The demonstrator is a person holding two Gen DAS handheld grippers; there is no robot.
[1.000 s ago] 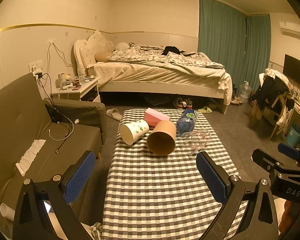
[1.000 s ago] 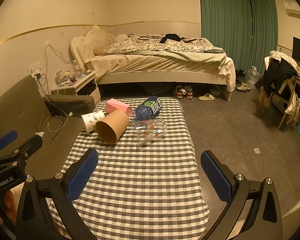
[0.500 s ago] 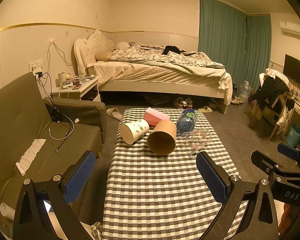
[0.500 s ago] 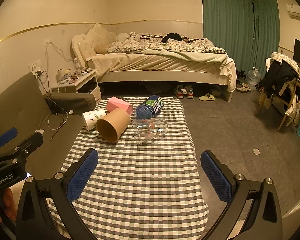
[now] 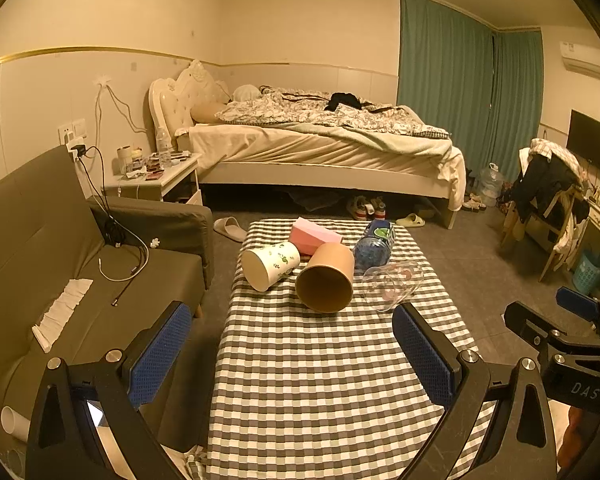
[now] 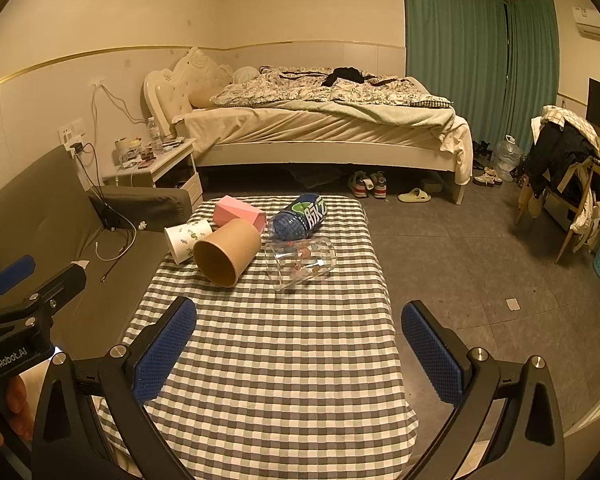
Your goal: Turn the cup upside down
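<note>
A brown paper cup (image 5: pixel 326 277) (image 6: pixel 228 251) lies on its side on the checkered table (image 5: pixel 316 372) (image 6: pixel 276 360), mouth toward me. A white leaf-print cup (image 5: pixel 270 265) (image 6: pixel 186 239) lies on its side to its left. A clear glass cup (image 5: pixel 392 285) (image 6: pixel 302 262) lies on its side to its right. My left gripper (image 5: pixel 292 354) is open and empty above the near half of the table. My right gripper (image 6: pixel 298 354) is open and empty, also near the front. Both are well short of the cups.
A pink box (image 5: pixel 314 235) (image 6: pixel 239 212) and a blue bottle (image 5: pixel 375 243) (image 6: pixel 299 218) lie behind the cups. A grey sofa (image 5: pixel 60 280) stands left of the table, a bed (image 5: pixel 320 148) behind it, a chair with clothes (image 5: pixel 548 200) at right.
The right wrist view has shifted slightly toward the table; the cups look a little nearer. The left view is almost unchanged. Both grippers stay open and empty.
</note>
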